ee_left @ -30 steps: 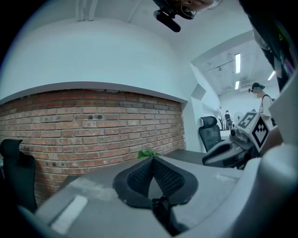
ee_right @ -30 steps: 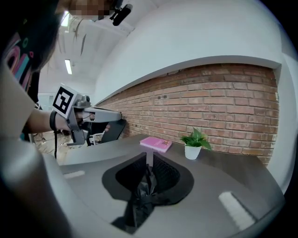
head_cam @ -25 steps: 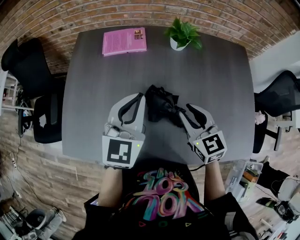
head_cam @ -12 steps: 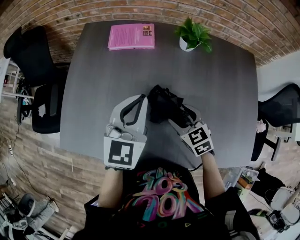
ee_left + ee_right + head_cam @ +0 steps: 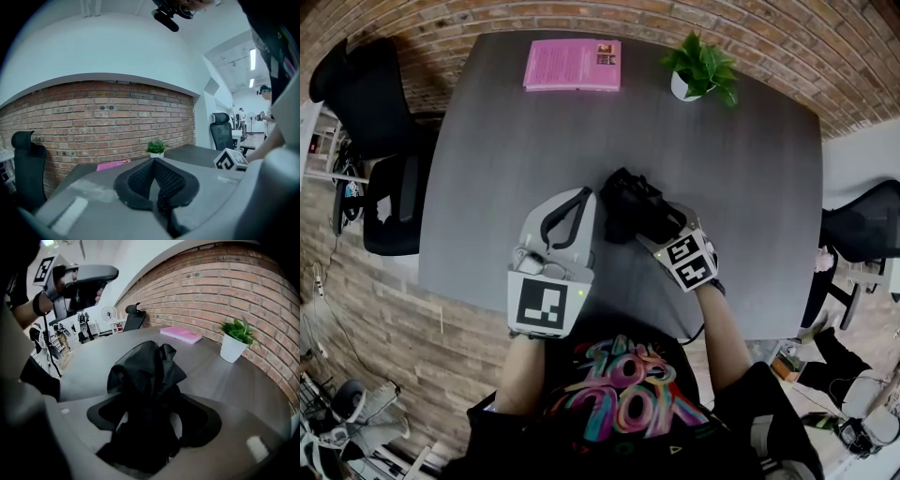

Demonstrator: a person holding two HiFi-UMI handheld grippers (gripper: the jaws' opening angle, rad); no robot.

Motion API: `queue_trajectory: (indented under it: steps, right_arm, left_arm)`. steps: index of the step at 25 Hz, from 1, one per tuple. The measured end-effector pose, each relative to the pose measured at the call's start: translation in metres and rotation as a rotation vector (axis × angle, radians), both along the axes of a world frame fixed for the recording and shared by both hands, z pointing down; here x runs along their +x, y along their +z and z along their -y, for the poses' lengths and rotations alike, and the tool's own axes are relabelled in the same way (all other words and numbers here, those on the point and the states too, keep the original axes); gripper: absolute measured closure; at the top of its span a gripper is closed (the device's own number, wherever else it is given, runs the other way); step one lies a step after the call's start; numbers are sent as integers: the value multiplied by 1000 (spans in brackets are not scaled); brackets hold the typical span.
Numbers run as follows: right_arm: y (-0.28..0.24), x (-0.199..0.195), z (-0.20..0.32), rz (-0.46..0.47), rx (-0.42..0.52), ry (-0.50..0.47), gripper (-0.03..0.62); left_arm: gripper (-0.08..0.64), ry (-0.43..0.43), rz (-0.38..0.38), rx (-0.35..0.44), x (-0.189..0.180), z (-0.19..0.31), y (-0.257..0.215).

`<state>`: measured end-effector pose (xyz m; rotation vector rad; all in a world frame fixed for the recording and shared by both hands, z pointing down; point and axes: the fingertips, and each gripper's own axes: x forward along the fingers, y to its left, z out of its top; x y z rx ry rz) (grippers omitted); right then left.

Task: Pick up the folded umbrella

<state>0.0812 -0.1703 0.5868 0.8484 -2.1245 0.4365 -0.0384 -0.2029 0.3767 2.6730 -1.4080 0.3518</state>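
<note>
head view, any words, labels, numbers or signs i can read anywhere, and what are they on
No text here reads clearly.
Pink book: dark print at one corner, too small to read.
T-shirt: colourful stylised lettering, seen upside down, not legible.
Marker cubes: black-and-white square patterns, no words.

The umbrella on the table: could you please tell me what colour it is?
The umbrella is plain black; it shows best in the right gripper view.

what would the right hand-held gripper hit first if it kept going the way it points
The folded umbrella, already between its jaws, which have just been opening; the table lies beneath.
</note>
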Motion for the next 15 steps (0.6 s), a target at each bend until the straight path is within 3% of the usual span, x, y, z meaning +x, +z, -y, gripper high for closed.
queue_trajectory:
  steps: [10,15]
  right_arm:
    - [30,-16,-2,-38,-103,-71,242]
    - [30,-18,-3,-28,-95,-62,241]
  left_arm:
    - [558,15,0,-10,1,8,4]
    - [558,25,-3,-11,-2,10,5]
